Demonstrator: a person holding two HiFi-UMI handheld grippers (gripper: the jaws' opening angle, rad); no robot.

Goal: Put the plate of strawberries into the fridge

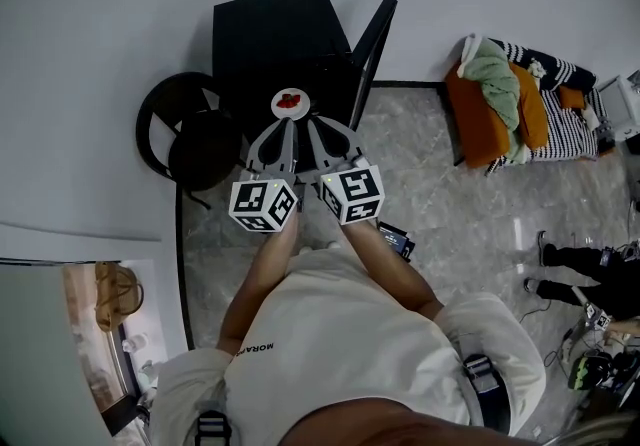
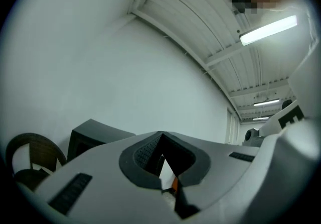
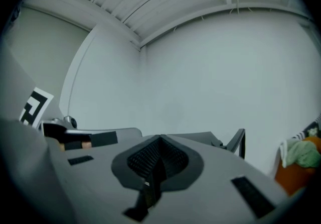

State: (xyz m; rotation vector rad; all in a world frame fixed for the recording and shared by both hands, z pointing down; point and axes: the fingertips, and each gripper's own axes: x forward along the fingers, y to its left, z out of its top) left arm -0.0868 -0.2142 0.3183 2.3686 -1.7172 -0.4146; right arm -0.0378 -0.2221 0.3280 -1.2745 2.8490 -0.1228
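The left gripper (image 1: pixel 288 126), jaws shut on nothing, points straight at the plate of strawberries (image 1: pixel 277 107) just ahead on the near edge of the black fridge (image 1: pixel 270 34), slightly nearer it than the right gripper (image 1: pixel 313 126), likewise shut and empty, by the open door (image 1: pixel 372 44).

Cream T-shirt (image 1: pixel 340 334), grey left tool (image 1: pixel 291 121), right tool (image 1: pixel 313 122)

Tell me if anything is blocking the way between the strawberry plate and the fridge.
Nothing visible does. The plate of strawberries lies just past the left gripper and right gripper, at the black fridge, whose door is swung open.
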